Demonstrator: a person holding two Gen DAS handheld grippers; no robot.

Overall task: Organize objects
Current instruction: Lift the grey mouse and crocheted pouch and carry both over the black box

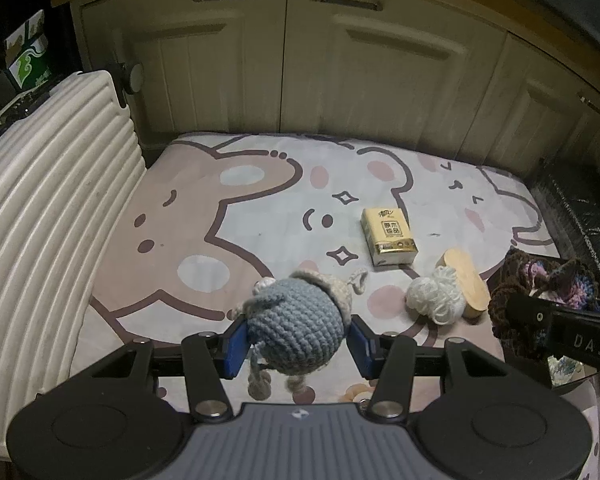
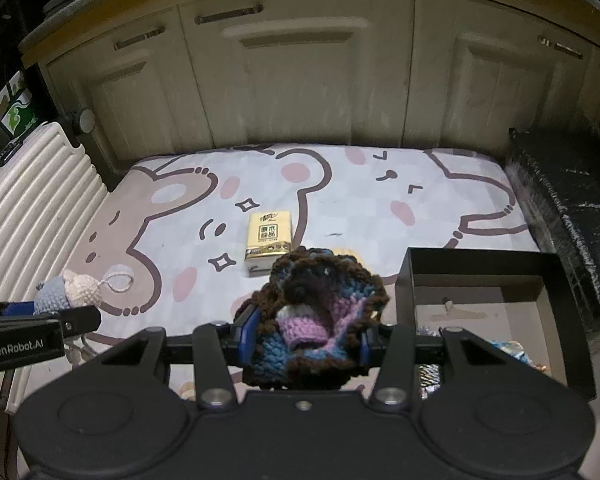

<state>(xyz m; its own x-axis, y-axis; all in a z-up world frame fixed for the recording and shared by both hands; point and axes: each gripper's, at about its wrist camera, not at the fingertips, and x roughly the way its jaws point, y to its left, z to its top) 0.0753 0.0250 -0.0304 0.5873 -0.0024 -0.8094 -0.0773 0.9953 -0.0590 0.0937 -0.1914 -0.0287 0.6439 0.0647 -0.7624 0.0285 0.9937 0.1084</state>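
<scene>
Two grippers are up over a cartoon-bear mat [image 1: 260,184] that covers most of the scene, laid in front of cream cabinet doors [image 1: 340,72]. A ribbed white suitcase [image 1: 44,200] lies along the mat's left edge, and a black foil-wrapped block [image 2: 572,208] runs along its right edge. At the near right stands an open black box [image 2: 480,268] with small items inside that cannot be made out. The right gripper [image 2: 306,336] is clamped on a bunched brown, blue and purple crochet piece [image 2: 320,320], held near the box's left wall. The left gripper [image 1: 296,340] is clamped on a blue-grey crochet doll [image 1: 296,324], raised above the mat's near left. Resting on the mat are a yellow tissue pack [image 1: 388,236] at the centre and, to its near right, a white yarn ball [image 1: 436,292] touching a tan oval wooden piece [image 1: 468,284].
</scene>
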